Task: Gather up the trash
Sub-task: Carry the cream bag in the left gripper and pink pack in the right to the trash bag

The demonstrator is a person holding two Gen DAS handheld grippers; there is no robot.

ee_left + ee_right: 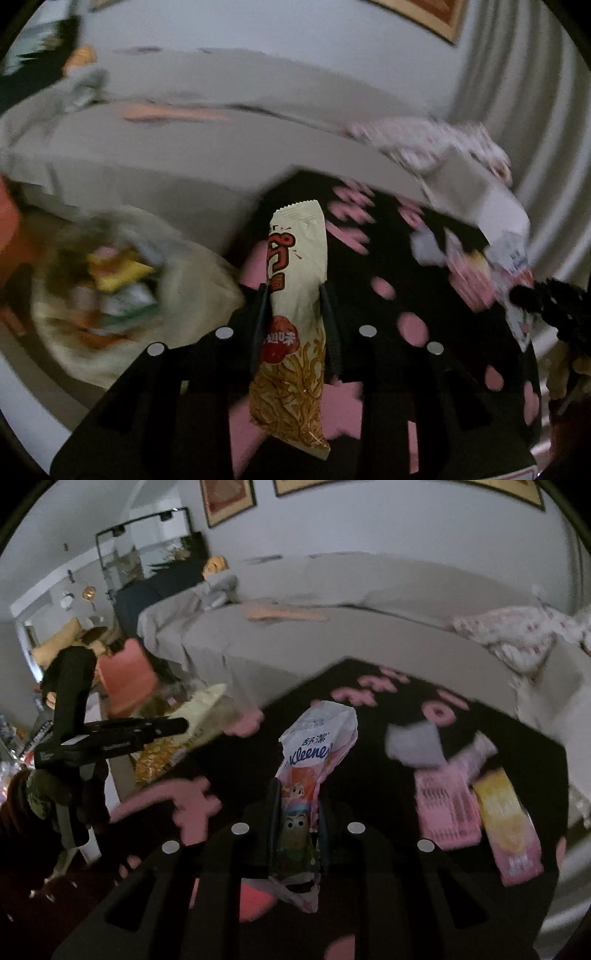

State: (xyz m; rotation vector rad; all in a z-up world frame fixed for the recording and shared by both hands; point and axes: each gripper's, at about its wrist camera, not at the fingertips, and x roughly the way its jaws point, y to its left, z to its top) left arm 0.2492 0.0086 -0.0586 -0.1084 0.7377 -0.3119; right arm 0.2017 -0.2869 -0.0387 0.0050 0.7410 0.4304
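My left gripper (pixel 293 295) pinches the snack wrapper (pixel 295 317) and my right gripper (pixel 297 805) pinches the tissue pack (pixel 314 760), both above the black mat (pixel 369 746). I should hold tight, move slowly to the trash bag (pixel 110 291), then let go

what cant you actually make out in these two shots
- Left wrist view: contents of the trash bag, smeared by motion blur.
- Left wrist view: lower end of the noodle snack wrapper held in the left tongs, partly behind the tong body.
- Right wrist view: bottom of the Kleenex pack in the right tongs, hidden likewise.
- Right wrist view: print on the pink packet, blurred.
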